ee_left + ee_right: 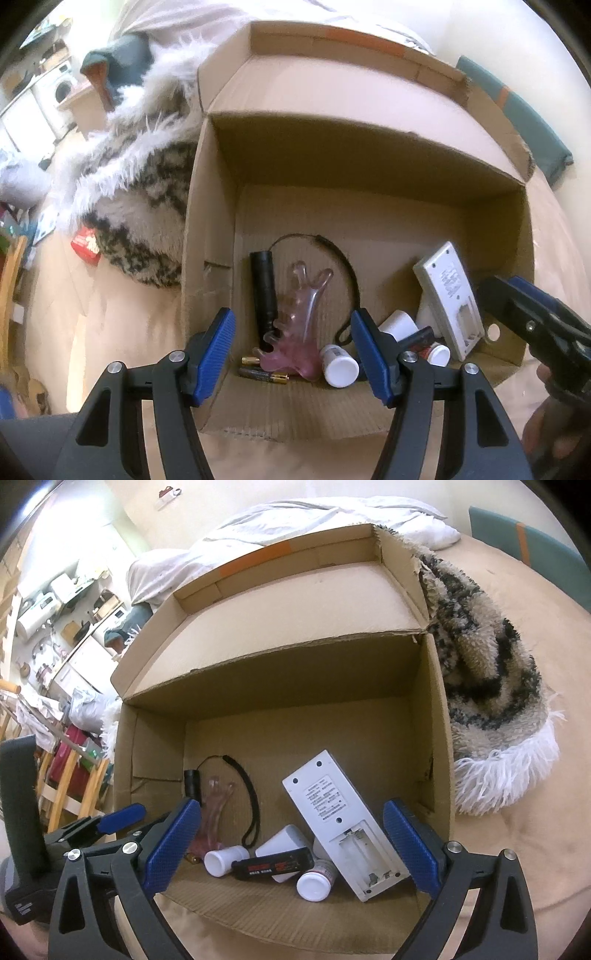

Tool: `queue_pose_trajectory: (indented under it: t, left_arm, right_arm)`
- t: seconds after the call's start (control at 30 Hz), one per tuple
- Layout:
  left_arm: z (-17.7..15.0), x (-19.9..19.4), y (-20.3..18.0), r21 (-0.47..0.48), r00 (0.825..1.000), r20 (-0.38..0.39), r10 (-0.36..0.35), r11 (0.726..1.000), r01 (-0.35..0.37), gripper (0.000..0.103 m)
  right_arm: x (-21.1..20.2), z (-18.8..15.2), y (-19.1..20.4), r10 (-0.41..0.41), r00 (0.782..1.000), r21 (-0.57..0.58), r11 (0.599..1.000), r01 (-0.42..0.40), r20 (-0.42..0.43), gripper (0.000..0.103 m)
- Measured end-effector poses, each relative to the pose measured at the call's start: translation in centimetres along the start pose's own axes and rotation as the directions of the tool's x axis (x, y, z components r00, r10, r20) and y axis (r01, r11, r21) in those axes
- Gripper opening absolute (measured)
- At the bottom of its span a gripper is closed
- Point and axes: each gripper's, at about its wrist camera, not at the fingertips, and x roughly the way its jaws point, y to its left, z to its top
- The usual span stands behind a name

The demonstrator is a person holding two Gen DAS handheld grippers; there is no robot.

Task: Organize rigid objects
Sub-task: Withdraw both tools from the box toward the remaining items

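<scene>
Both the left gripper [291,354] and right gripper [291,845] hang spread and empty over the open brown cardboard box [258,679]. On its floor lie a white remote control [343,823] propped face-down, 2 white-capped bottles [314,884], a black flashlight [264,295] and a pink plastic comb [295,325]. A shaggy patterned rug [487,679] presses against the box wall

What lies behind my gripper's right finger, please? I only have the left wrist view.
Observer: A black tube with red labels lies there, beside a white bottle.
Operator: Does the remote have batteries in it?
Observer: No. The remote lies back up, with its battery bay open and empty.
Operator: Is the right gripper holding anything?
Observer: No. The right gripper is open, with nothing between its fingers.
</scene>
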Motion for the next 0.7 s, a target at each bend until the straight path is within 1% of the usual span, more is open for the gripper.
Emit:
queue_pose_trajectory:
  t: [0.17,0.33,0.5,0.7]
  left_arm:
    - [0.2,-1.6,-0.1,0.037,1.000,-0.004,0.009,0.999,-0.008,0.062]
    - [0.0,-3.3,0.7,0.016,1.000,0.013,0.020,1.000,-0.020,0.062]
    - [-1.6,-4.7,1.0,0.010,0.999,0.010,0.036,0.999,-0.036,0.062]
    - [-3.3,-5.9,2.0,-0.017,0.999,0.008,0.047,0.999,-0.047,0.062]
  right_arm:
    - [-0.9,-0.2,-0.4,-0.008,1.000,0.018,1.000,0.008,0.014,0.103]
    - [-1.9,-1.0,-0.9,-0.024,1.000,0.046,0.999,0.024,0.012,0.103]
    - [-3.7,-2.0,-0.5,-0.031,0.999,0.029,0.999,0.030,0.031,0.103]
    - [-4.6,-4.0,-0.1,-0.020,1.000,0.042,0.999,0.019,0.011,0.103]
